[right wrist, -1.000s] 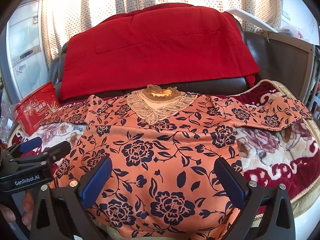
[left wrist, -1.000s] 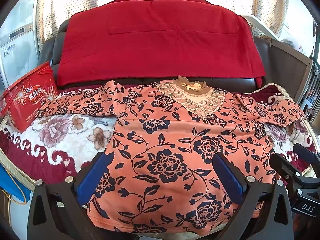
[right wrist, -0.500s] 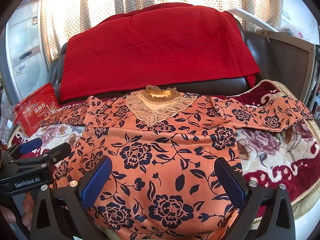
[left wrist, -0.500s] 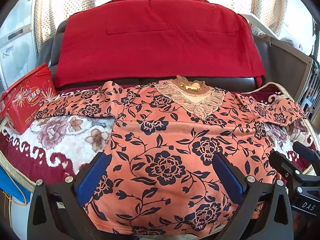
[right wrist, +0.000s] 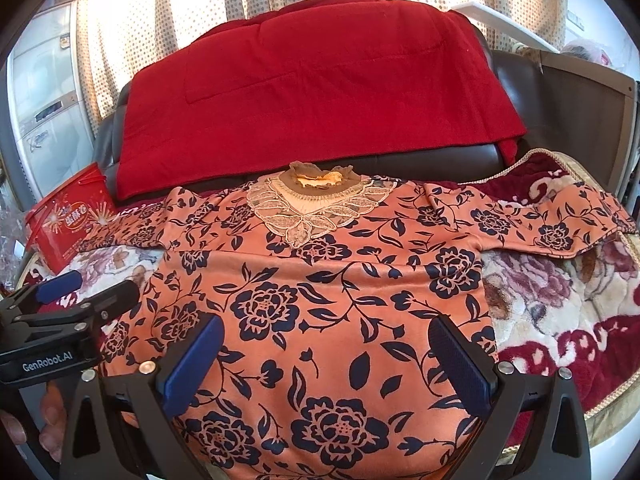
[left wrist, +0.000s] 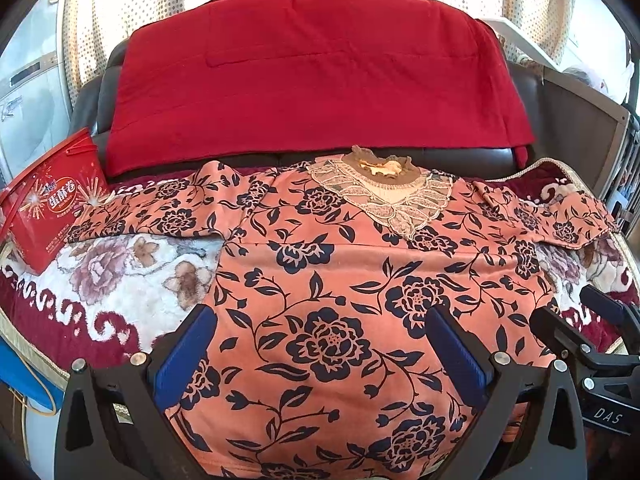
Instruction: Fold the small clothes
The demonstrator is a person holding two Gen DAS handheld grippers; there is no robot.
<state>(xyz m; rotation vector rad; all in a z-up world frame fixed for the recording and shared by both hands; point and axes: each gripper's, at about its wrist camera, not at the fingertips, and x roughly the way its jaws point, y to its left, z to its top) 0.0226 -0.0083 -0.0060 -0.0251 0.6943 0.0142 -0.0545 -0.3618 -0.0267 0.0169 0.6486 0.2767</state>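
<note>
Little moved since earlier frame: both cameras crept slightly nearer. Floral top (left wrist: 344,304) lay flat, face up on blanket (left wrist: 120,292), sleeves spread left and right, collar far. Left gripper (left wrist: 320,356) and right gripper (right wrist: 324,364) hovered over near hem, jaws apart, empty, likely lining up first grab.

Dark leather sofa (left wrist: 472,157), its backrest draped with a red quilt (left wrist: 316,80). The seat is covered by a plush floral blanket (left wrist: 104,280) in maroon and white. Behind the sofa hang cream dotted curtains (right wrist: 168,12), brightly backlit by daylight. At far left stands a white appliance (right wrist: 44,92); a red box (left wrist: 48,208) sits at the seat's left end. A wooden panel (right wrist: 576,92) stands at right.
</note>
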